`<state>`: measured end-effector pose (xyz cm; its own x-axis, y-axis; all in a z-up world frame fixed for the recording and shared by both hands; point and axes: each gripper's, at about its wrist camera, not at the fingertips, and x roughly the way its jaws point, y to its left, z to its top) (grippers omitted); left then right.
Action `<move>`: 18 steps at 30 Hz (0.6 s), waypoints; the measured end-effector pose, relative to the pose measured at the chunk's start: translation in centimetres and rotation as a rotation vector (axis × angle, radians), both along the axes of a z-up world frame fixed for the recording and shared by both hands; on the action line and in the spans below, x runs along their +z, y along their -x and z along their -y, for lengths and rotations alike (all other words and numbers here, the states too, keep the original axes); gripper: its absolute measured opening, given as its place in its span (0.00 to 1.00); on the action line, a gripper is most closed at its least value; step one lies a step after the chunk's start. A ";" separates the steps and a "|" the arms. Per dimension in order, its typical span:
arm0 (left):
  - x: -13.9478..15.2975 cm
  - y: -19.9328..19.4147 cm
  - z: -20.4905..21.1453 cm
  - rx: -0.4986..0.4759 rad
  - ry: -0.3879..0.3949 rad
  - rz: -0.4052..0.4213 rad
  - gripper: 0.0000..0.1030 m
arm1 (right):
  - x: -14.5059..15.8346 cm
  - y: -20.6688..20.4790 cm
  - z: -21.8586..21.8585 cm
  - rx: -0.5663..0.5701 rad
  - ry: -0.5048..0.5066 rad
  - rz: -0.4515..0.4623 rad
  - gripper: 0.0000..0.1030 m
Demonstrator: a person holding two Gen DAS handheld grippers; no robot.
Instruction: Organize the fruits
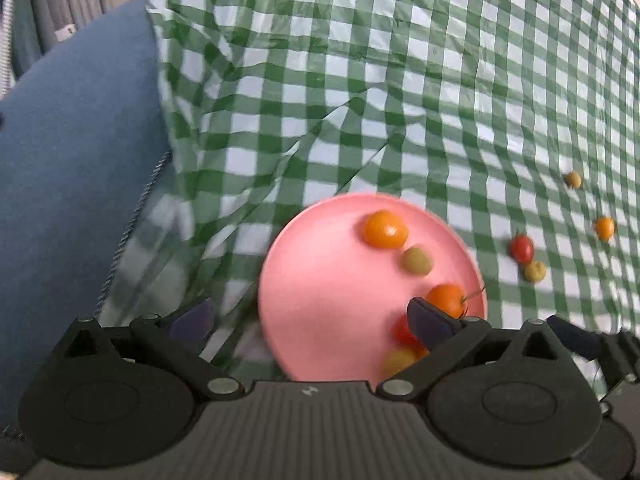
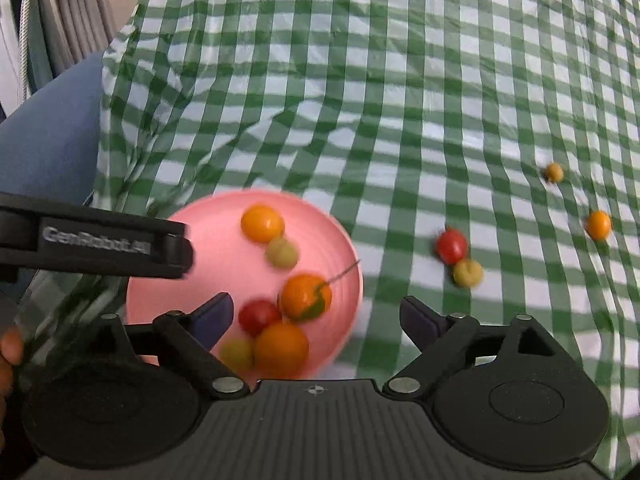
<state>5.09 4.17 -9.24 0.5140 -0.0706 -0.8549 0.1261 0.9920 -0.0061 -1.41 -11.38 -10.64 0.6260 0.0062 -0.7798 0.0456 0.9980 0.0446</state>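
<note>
Right wrist view is showing the pink plate [image 2: 168, 300] serving as the collecting spot: six small fruits are lying on its right half, among them an orange one with a green leaf and a thin stem [image 2: 306, 296], a red one [image 2: 258, 316] touching it, and a larger orange one [image 2: 281, 348] at the near rim. Gathering them on the plate is probably the point of the task, since four fruits are waiting off it on the green checked cloth [image 2: 400, 100] covering the table. A red fruit [image 2: 451, 245] and a yellowish fruit [image 2: 467, 273] are touching each other just right of the plate; an orange fruit [image 2: 598, 224] and a small one [image 2: 554, 172] are lying well beyond them, farther from the plate.

The right tongs [image 2: 316, 318] are standing wide open and holding nothing, straddling the plate's right rim; the red and yellowish pair is sitting ahead of them and to the right, outside the jaws. That pair is likely the nearest next pick.

Left wrist view is showing the left tongs [image 1: 310, 316] also spread open and empty, hovering over the plate's near-left part, with the plated fruits lying to the right between its fingers. Both pictures are slightly blurred.
</note>
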 end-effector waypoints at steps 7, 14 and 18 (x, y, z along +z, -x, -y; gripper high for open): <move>1.8 5.7 -2.0 0.012 -0.021 0.003 1.00 | 2.7 4.4 -0.7 0.023 0.021 0.020 0.92; 6.0 10.2 -2.4 0.026 -0.036 0.100 1.00 | 6.9 9.2 -1.8 0.103 0.084 0.163 0.96; 8.4 12.6 -2.1 0.022 -0.049 0.170 1.00 | 8.4 11.7 -2.2 0.147 0.121 0.205 0.98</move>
<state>-7.55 6.24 -0.83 0.6527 -0.0177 -0.7574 0.0990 0.9931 0.0621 -13.11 -9.19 -2.24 0.7698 0.0232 -0.6378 -0.0979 0.9918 -0.0821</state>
